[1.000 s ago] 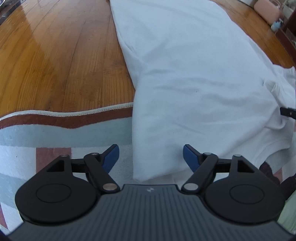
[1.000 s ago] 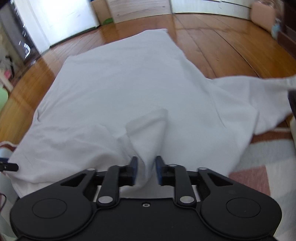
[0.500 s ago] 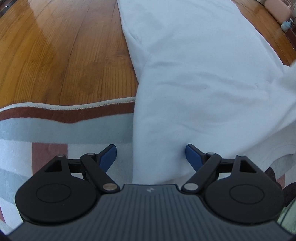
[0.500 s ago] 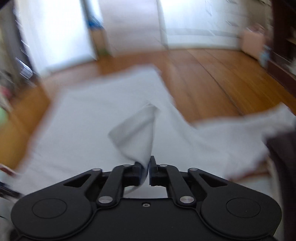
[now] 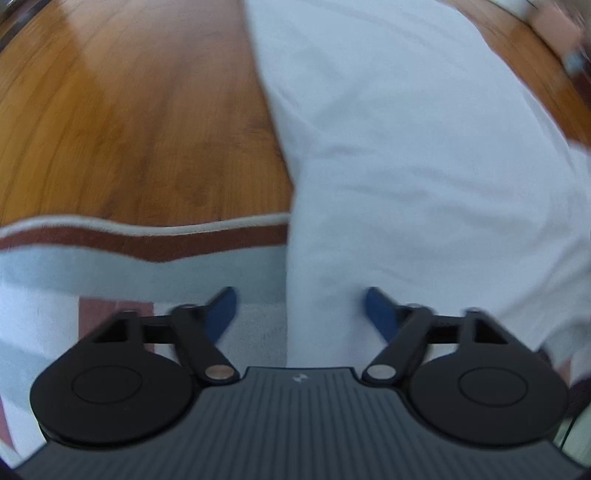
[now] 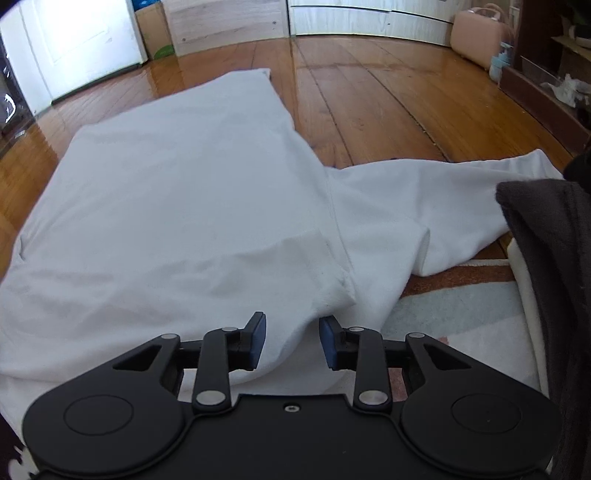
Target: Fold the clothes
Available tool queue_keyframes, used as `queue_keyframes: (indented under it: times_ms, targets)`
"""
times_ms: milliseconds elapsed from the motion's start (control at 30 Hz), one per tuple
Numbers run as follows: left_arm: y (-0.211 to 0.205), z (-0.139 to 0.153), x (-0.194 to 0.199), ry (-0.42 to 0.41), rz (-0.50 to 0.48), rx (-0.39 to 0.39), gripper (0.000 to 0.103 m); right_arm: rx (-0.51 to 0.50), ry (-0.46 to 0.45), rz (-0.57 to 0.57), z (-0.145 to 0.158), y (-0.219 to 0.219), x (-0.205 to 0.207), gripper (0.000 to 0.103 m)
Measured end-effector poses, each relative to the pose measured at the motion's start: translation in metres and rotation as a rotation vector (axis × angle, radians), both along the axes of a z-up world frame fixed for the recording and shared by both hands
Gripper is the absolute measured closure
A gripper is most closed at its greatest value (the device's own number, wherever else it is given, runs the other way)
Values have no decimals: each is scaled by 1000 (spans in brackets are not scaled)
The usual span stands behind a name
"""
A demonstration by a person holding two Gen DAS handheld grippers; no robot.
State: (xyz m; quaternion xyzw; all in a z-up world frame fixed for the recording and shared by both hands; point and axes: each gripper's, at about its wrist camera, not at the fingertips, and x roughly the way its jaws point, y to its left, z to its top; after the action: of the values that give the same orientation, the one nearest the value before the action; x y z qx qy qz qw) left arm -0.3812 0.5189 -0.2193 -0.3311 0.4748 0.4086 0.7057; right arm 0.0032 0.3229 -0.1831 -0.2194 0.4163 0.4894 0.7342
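A white garment [image 6: 192, 192] lies spread over the wooden floor and the rug's edge, one sleeve [image 6: 461, 192] reaching to the right. My right gripper [image 6: 291, 334] hovers over the garment's near hem. Its jaws are opening, and a soft fold of cloth lies loose between the blue pads [image 6: 258, 332] without being pinched. In the blurred left wrist view the same garment [image 5: 406, 166] runs up the frame. My left gripper [image 5: 301, 306] straddles its left edge. Its jaws are closing, with cloth between them, and the pads [image 5: 225, 306] stand clear of it.
A striped rug [image 5: 110, 266] with a brown border lies under the near end, with wooden floor [image 5: 129, 110] beyond. A dark garment [image 6: 546, 266] is piled at the right. A pink case [image 6: 476, 33] and cabinets stand along the far wall.
My right gripper, which pinched and lifted a fold of cloth, has let it go, and the fold now lies flat. The left jaws have drawn closer together over the garment's edge.
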Motion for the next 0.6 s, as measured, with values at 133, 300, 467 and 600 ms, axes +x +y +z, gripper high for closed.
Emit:
queue_keyframes:
  times_ms: [133,300,467,600]
  targets:
    - [-6,5,5,-79,-39,-17,94,13,22,7,-10,3,3,67]
    - [-12,14,-12,-42,-3,32,96,110,-120,155,16,21,-17,99]
    - [-17,0,-19,141,18,38,92,290,-17,245,45,7,-32,99]
    - [-8,30,-18,-45,35,109,75,112,-110,180,5,2,-29,99]
